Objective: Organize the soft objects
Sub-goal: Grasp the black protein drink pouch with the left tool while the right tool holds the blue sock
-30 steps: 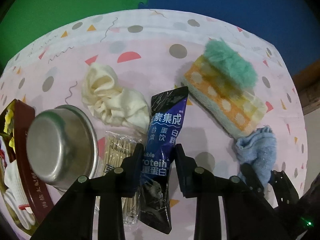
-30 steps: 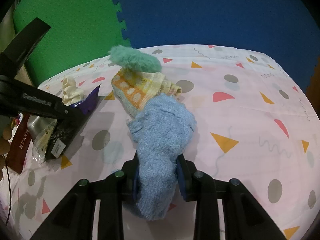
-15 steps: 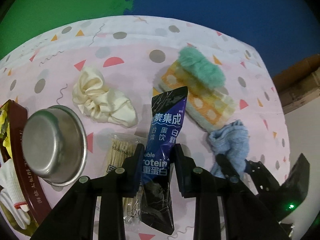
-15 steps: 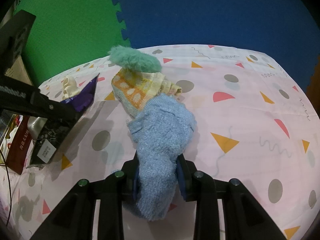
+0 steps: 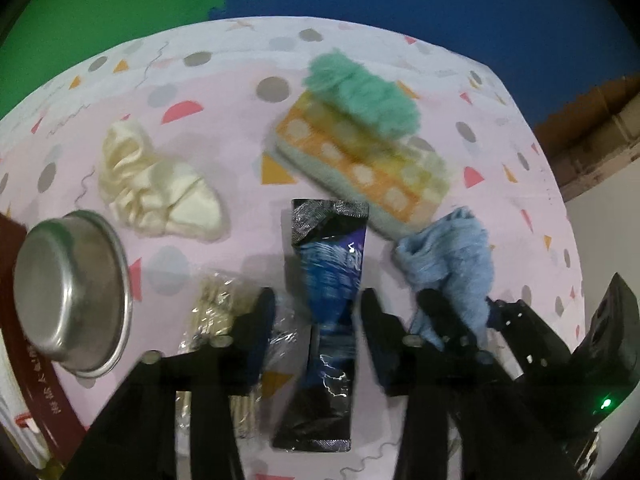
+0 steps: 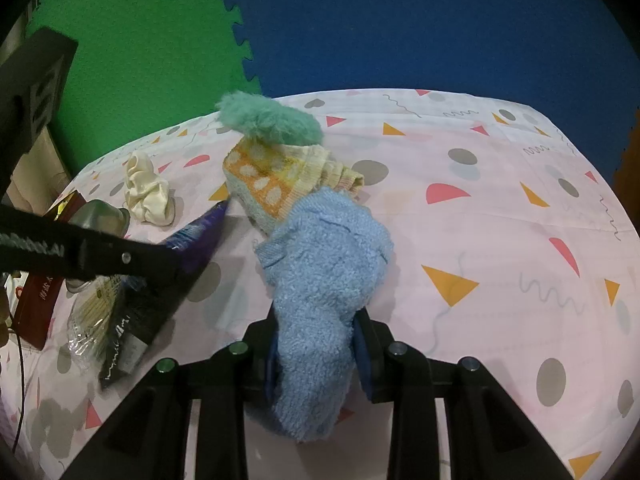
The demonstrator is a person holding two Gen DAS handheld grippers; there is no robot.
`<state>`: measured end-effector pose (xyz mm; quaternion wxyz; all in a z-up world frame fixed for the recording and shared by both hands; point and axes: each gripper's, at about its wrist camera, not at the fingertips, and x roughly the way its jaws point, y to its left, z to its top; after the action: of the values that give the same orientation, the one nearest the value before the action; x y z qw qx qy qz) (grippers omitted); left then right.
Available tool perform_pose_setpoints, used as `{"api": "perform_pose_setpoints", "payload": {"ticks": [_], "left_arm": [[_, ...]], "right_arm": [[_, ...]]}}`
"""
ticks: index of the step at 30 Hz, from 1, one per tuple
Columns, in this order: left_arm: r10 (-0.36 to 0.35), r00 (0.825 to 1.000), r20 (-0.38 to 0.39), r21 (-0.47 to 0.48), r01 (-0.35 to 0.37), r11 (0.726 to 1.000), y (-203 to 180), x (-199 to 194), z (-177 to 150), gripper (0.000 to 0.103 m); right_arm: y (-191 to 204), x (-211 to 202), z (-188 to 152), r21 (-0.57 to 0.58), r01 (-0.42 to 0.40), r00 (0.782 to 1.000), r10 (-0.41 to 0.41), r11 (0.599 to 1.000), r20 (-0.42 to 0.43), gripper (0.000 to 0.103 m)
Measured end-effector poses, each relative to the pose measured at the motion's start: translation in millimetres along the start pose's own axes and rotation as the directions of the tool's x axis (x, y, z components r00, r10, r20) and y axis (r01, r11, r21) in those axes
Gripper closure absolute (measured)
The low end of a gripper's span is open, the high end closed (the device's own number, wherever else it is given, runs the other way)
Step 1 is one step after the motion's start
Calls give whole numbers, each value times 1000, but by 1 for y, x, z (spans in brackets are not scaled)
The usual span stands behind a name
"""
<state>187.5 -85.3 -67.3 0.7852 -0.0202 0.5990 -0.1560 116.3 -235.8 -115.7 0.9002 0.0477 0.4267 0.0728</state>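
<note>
My right gripper point(image 6: 316, 354) is shut on a blue fluffy cloth point(image 6: 324, 264) and holds it by the folded orange-and-yellow dotted towel point(image 6: 280, 176), which carries a green fuzzy piece point(image 6: 268, 118). My left gripper point(image 5: 316, 316) stands open around a dark blue protein pouch point(image 5: 330, 280), which is blurred and hangs between the fingers without being clamped. The pouch also shows in the right wrist view point(image 6: 192, 248). A cream scrunched cloth point(image 5: 156, 188) lies to the left. The blue cloth point(image 5: 448, 256) shows right of the pouch.
A steel bowl point(image 5: 68, 292) sits at the left on a dark red box point(image 5: 36, 392). A clear packet of sticks point(image 5: 212, 312) lies under my left fingers. The patterned pink tablecloth point(image 6: 500, 220) covers the table; green and blue foam walls stand behind.
My left gripper's jaws have opened and let go of the pouch, which slips down, blurred. The right gripper still holds the blue cloth, now closer to the left gripper.
</note>
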Motion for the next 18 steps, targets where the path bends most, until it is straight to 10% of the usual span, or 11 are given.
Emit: {"api": "perform_pose_setpoints", "payload": {"ticks": [18], "left_arm": [[129, 991, -23, 101, -126, 987, -29, 34, 10, 63]], "right_arm": [[-2, -2, -1, 6, -4, 1000, 4, 1000, 0, 71]]}}
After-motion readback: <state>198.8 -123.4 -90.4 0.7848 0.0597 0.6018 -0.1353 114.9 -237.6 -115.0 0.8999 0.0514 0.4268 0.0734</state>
